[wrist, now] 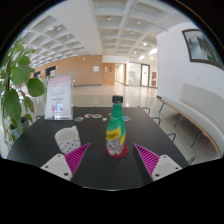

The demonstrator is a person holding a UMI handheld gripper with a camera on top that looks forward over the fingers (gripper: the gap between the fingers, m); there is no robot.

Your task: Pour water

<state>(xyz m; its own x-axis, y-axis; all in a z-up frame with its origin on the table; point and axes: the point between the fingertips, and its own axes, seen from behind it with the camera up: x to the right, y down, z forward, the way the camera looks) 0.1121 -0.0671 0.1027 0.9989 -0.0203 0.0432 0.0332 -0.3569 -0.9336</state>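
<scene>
A green-capped bottle [116,128] with a bright label is seen standing upright on the dark table [35,150], just ahead of the gripper [111,157] and roughly centred between its two fingers. The fingers are spread wide apart and nothing is held; the pink pads [73,156] are seen flanking empty tabletop, with the bottle a little beyond their tips. Just to the left of the bottle a clear cup [67,139] is set on the table — presumably the vessel to be filled, though its contents cannot be made out. A leafy plant [14,85] and an upright sign [58,98] are placed further off along the left, and a few small items lie at the far edge of the table.

The step in hand is judged to be the approach and grasp of the bottle. It would be done best if the gripper were carried straight forward with the bottle kept on the midline, so that both pads meet the label section squarely and at mid-height — low enough for stability, clear of the cap. The fingers should be closed only once the body is fully between them. The cup stands near enough that a drift to the left could knock it. The cap appears to be on, which would have to be dealt with before any pouring.
</scene>
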